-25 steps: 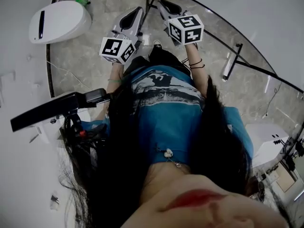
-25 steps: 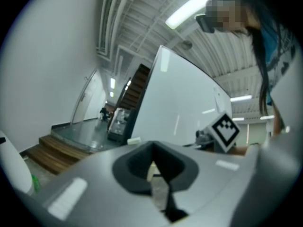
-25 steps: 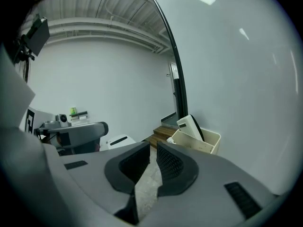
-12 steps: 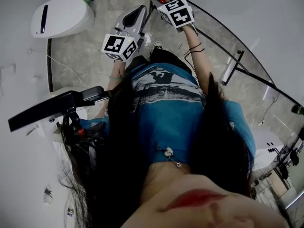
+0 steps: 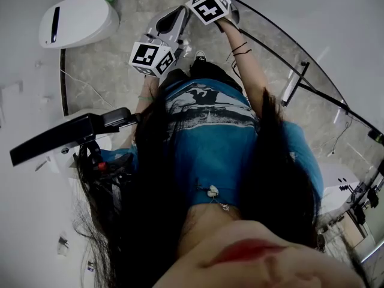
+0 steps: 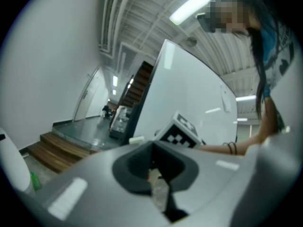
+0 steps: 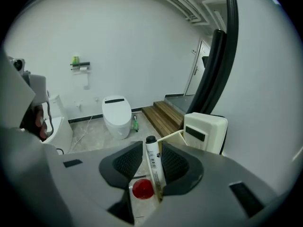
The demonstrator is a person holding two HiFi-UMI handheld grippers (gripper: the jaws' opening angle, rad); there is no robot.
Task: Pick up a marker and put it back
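Overhead, the left gripper (image 5: 171, 20) and the raised right gripper (image 5: 209, 5) show only black-and-white square codes on their cubes. From the left gripper view, its jaws are pressed together with nothing between them. From the right gripper view, the jaws are opening around a white marker (image 7: 154, 162). It stands between them, black-capped, with a barcode on its barrel and other print too small to read.

You stood in a bathroom with white walls (image 7: 123, 37) and a grey marbled floor (image 5: 120, 65). A white toilet (image 7: 117, 115) sat against the wall, with a green bottle (image 7: 136, 123) just beside it. Low wooden steps (image 7: 163, 115) rose toward a doorway (image 7: 196, 74). A curved glass partition (image 5: 282, 53) ran alongside you. A strip light (image 6: 191, 6) glowed overhead.
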